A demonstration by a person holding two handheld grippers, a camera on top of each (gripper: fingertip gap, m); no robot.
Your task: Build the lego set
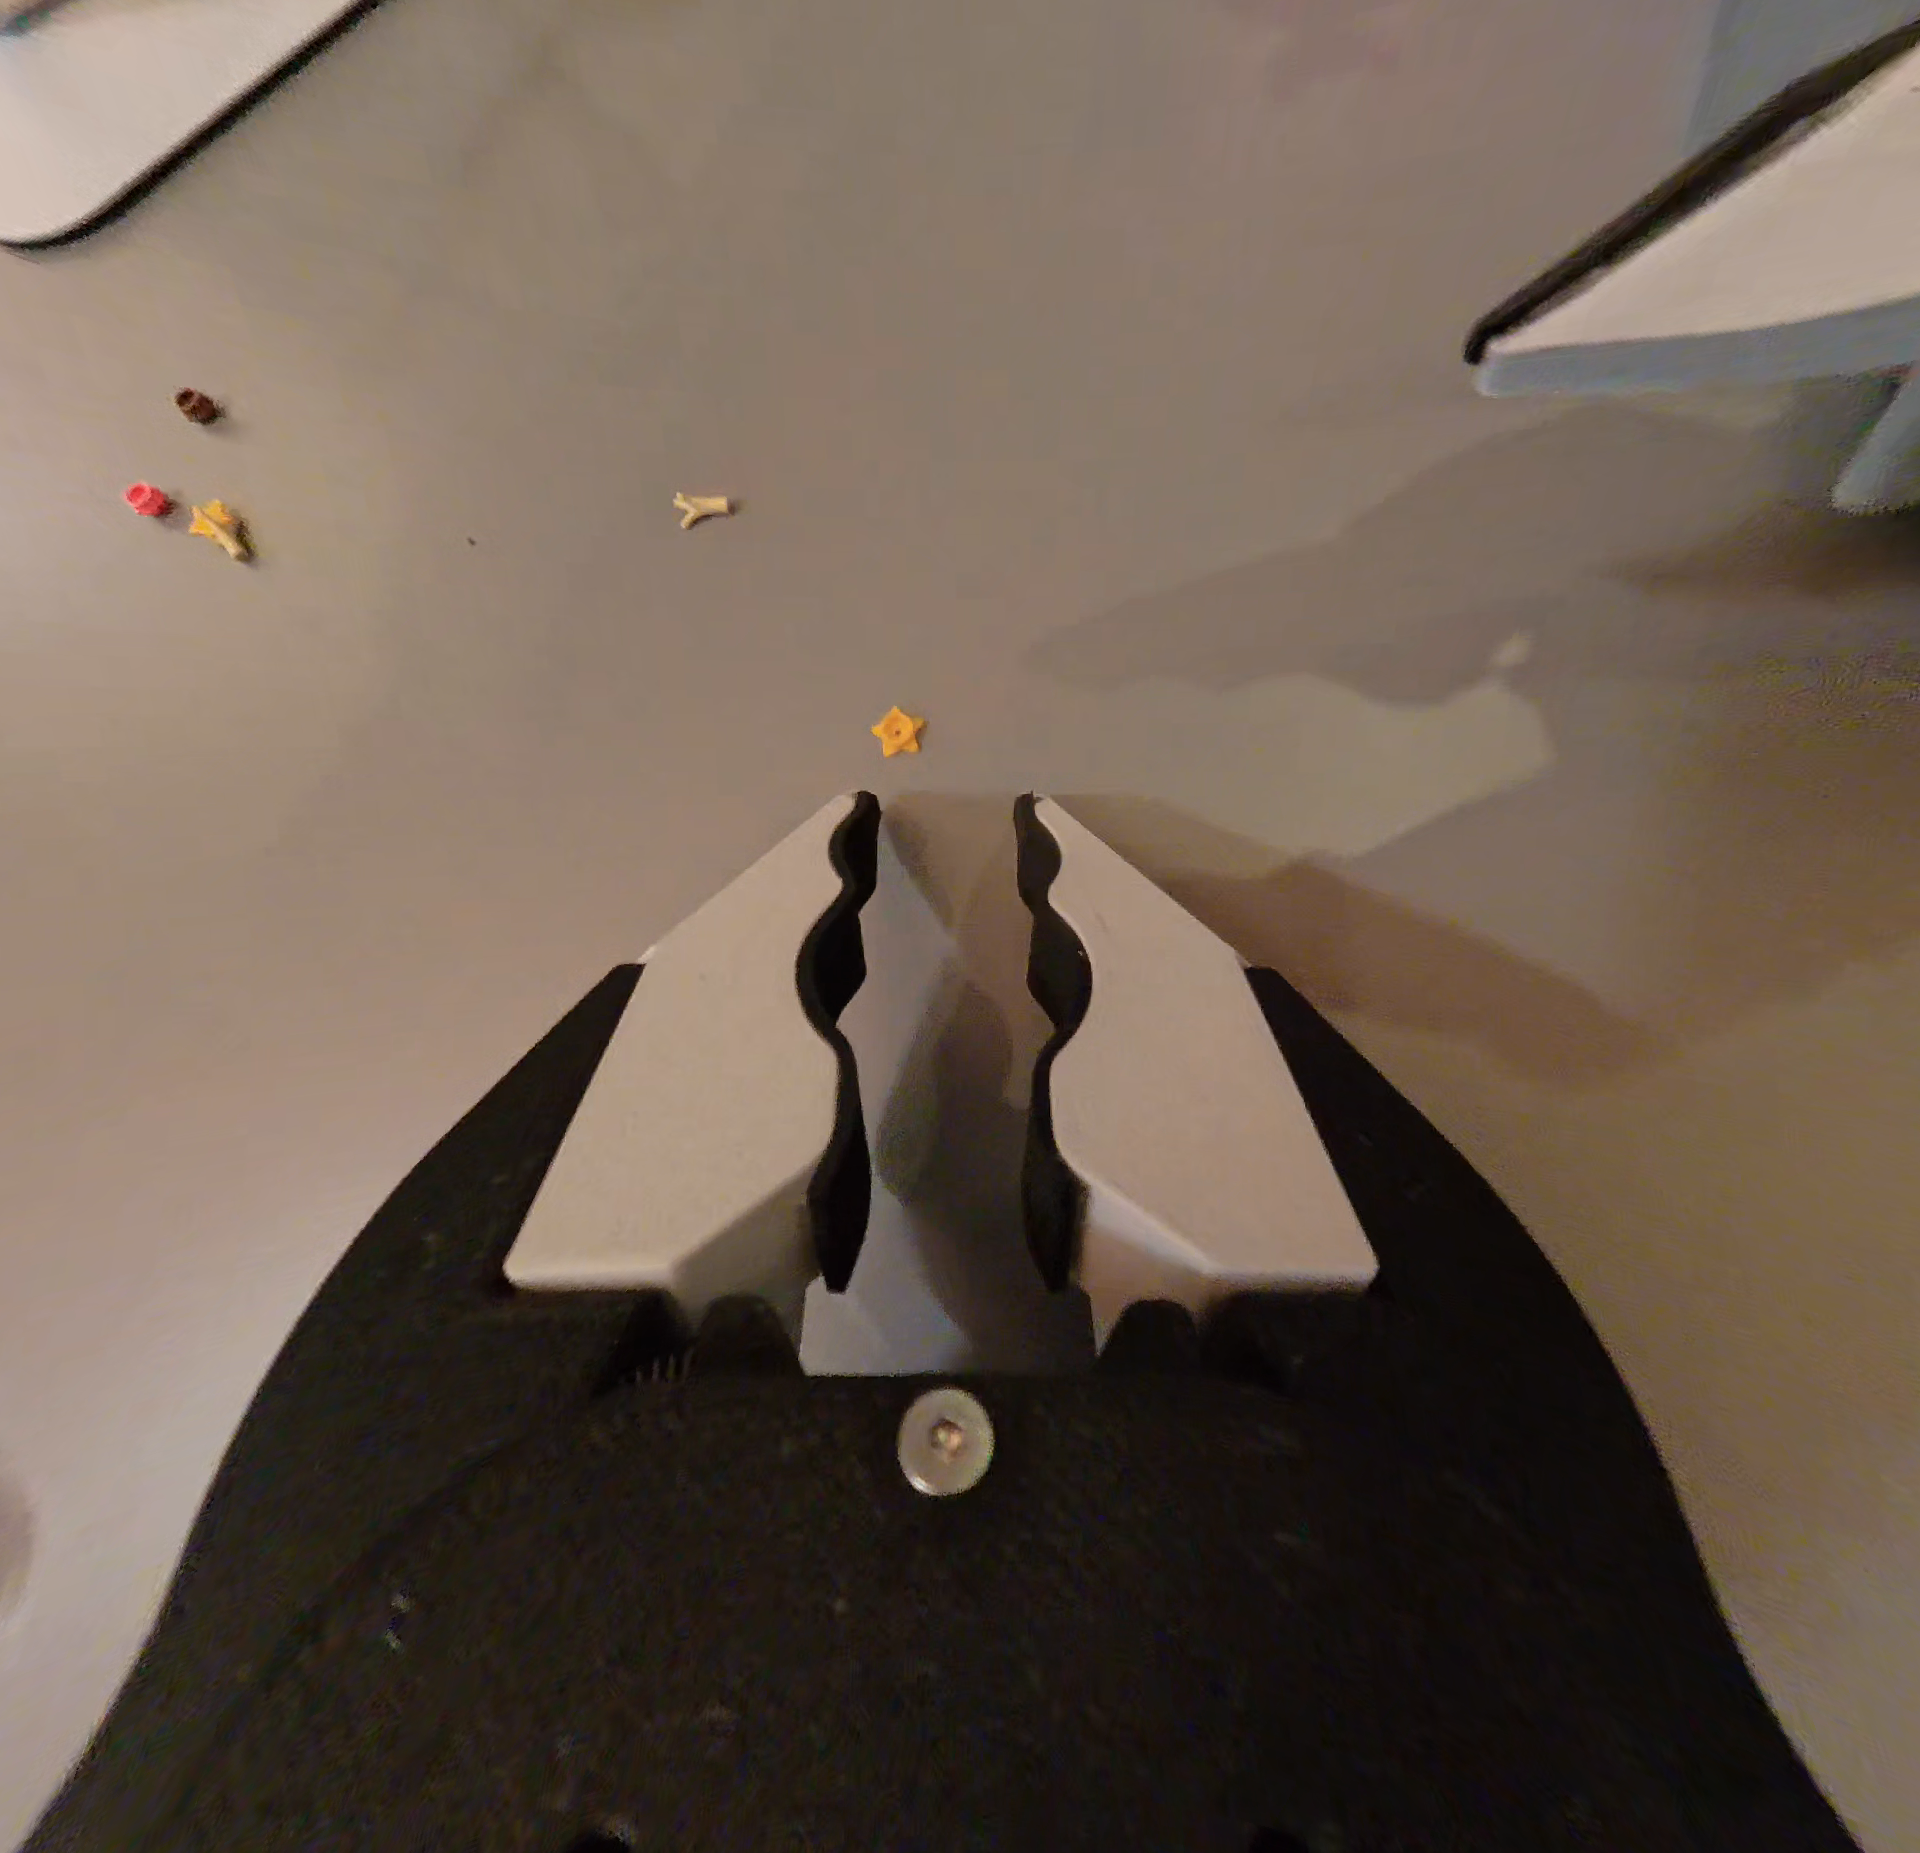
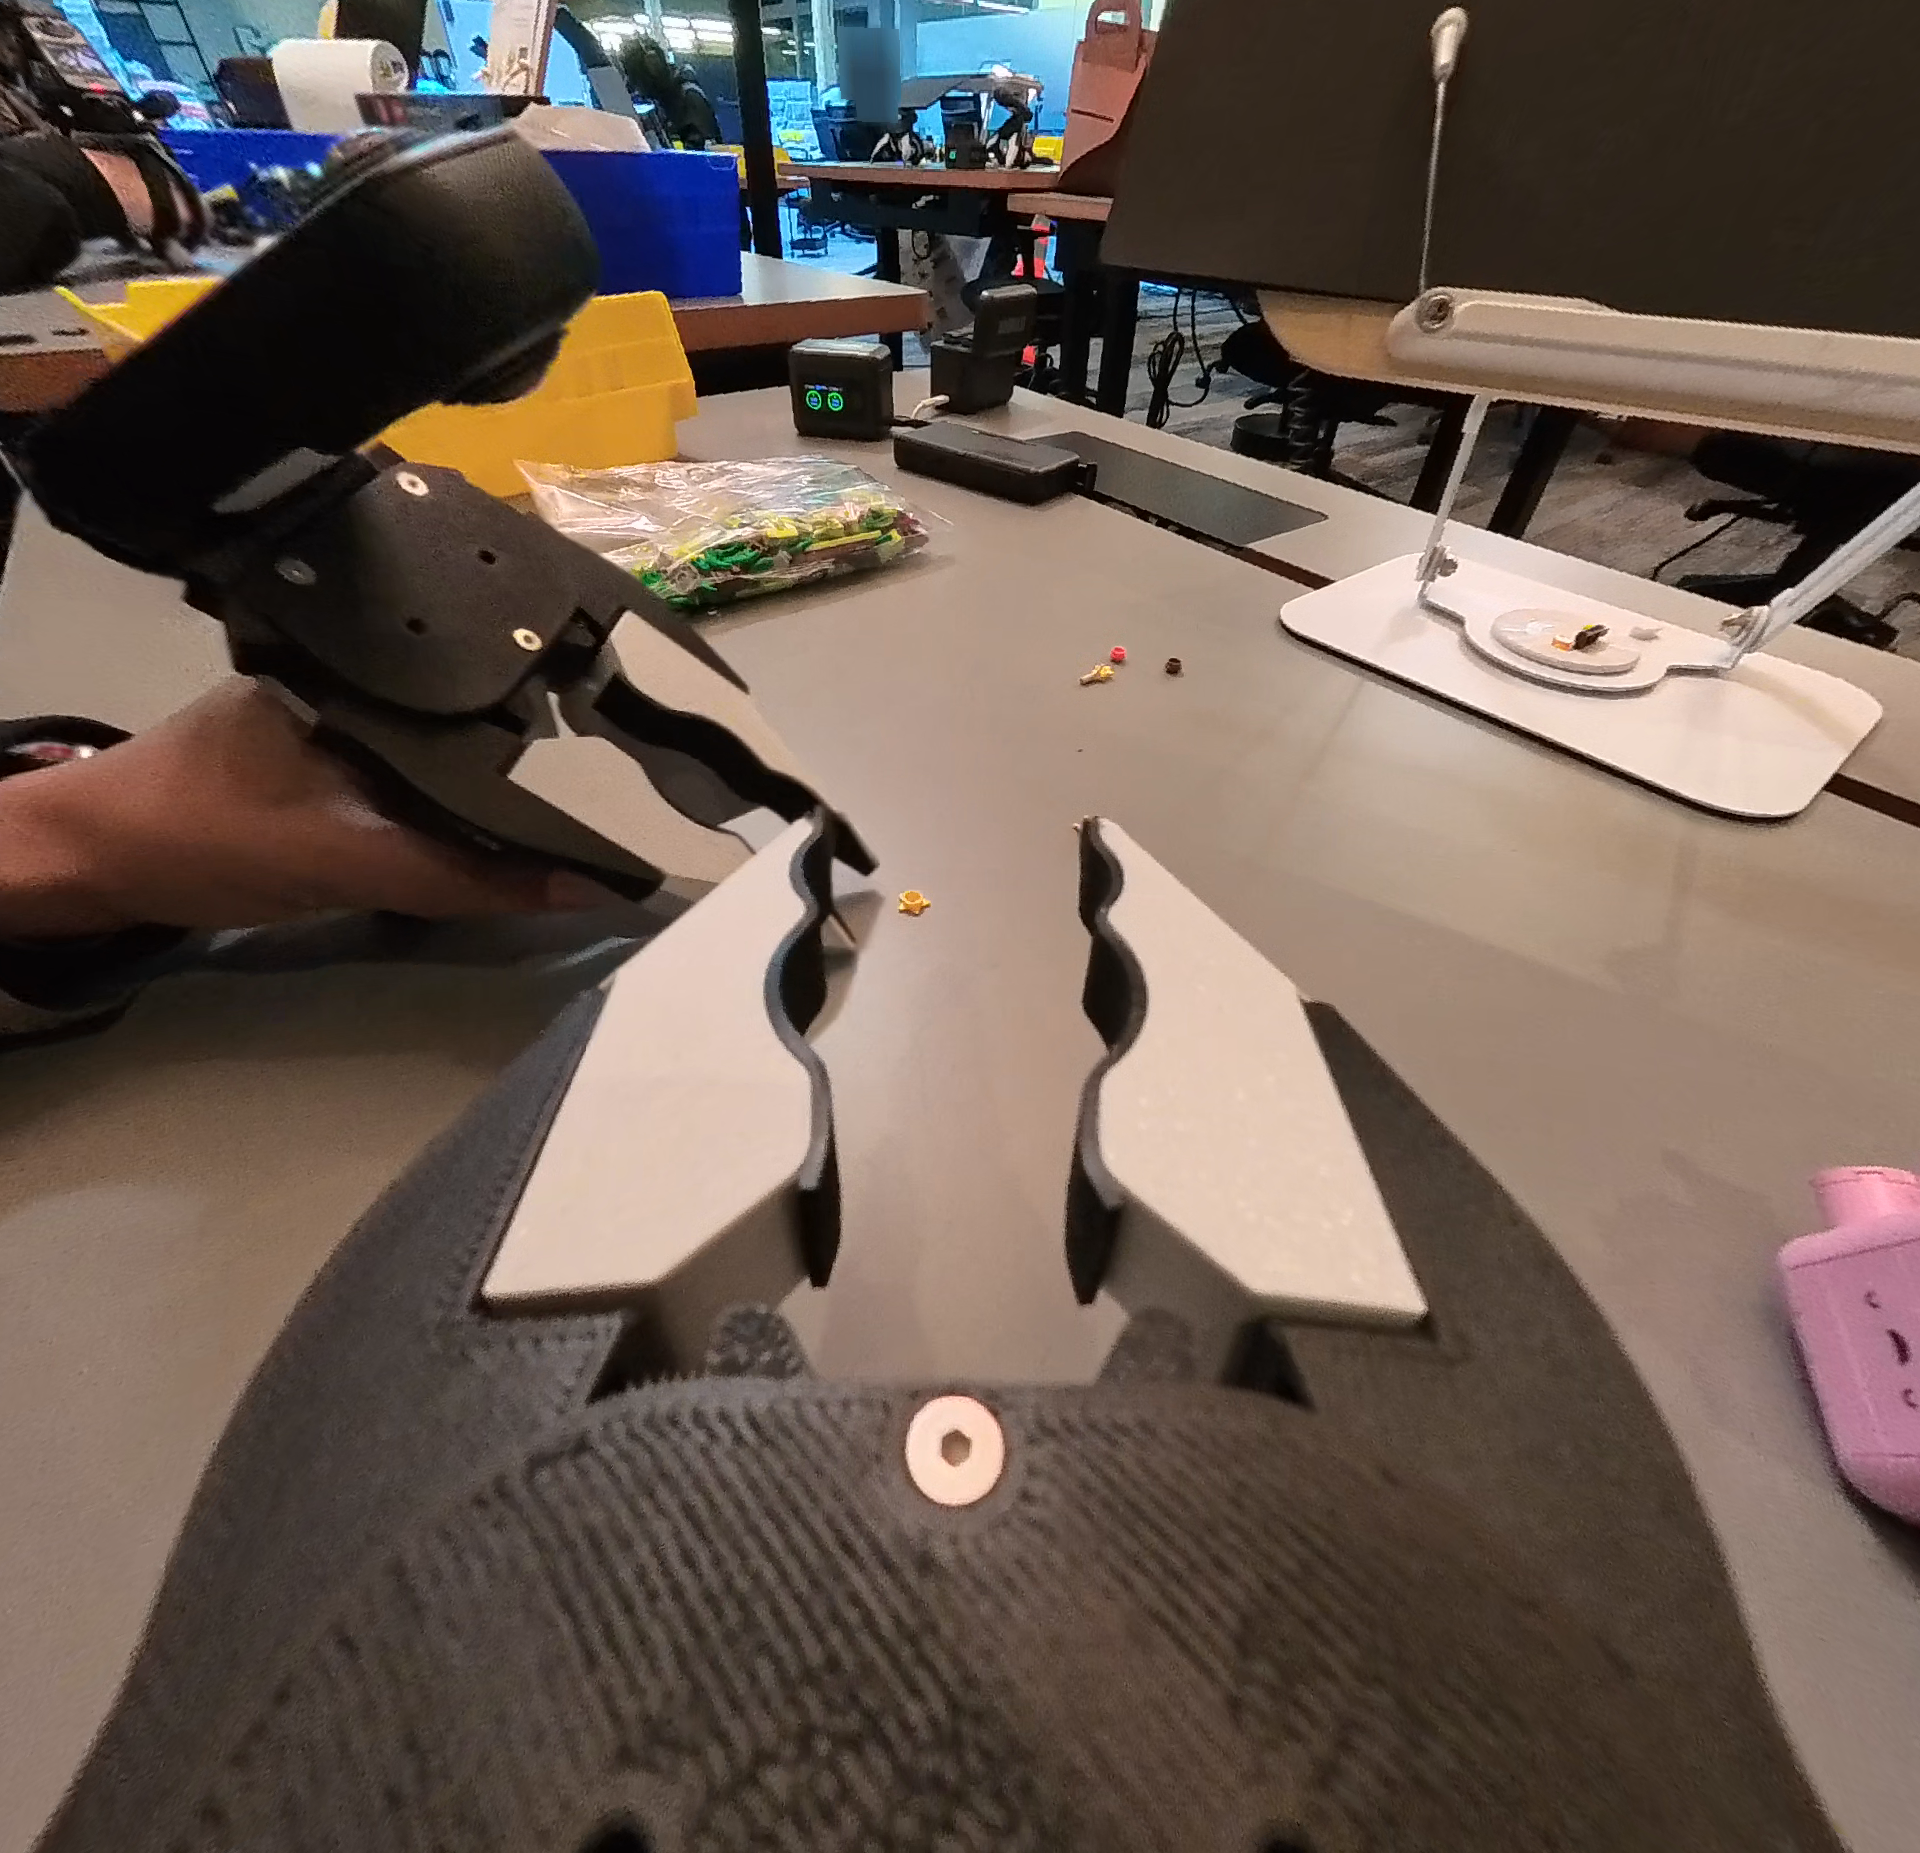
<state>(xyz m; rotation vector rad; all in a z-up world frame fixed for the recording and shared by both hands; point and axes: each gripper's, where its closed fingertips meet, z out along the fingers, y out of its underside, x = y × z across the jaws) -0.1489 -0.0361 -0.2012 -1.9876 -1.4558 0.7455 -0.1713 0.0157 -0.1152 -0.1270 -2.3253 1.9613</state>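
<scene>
Both pairs of jaws stand apart with nothing between them. On the left gripper [image 1: 948, 795] the gap is narrow, on the right gripper [image 2: 951, 827] wider.

Taking the orange star piece [image 1: 898, 731] as the landmark: it lies flat on the grey desk [image 1: 1039, 401], just beyond the left gripper's tips and a little to their left, not touching them. In the right wrist view the same star lies just ahead of that gripper's left finger, beside the tips of the left gripper, which a hand [image 2: 260, 827] holds low over the desk.

Farther from the star sits a cream branching piece [image 1: 702, 508] alone, and well beyond it a small cluster: a red round stud [image 1: 148, 498], a yellow-and-tan piece [image 1: 220, 528] just beside it, and a dark brown stud [image 1: 196, 406] a little apart.

Well behind the star, a clear plastic bag [image 2: 727, 525] lies on the desk, filled with loose green, yellow and dark pieces. Beyond the bag stand yellow bins [image 2: 582, 390]; their contents cannot be seen. A white stand base [image 2: 1579, 702] far to the star's right carries a small yellow-and-dark piece on its round disc. A pink object [image 2: 1860, 1336] lies near the right gripper.
</scene>
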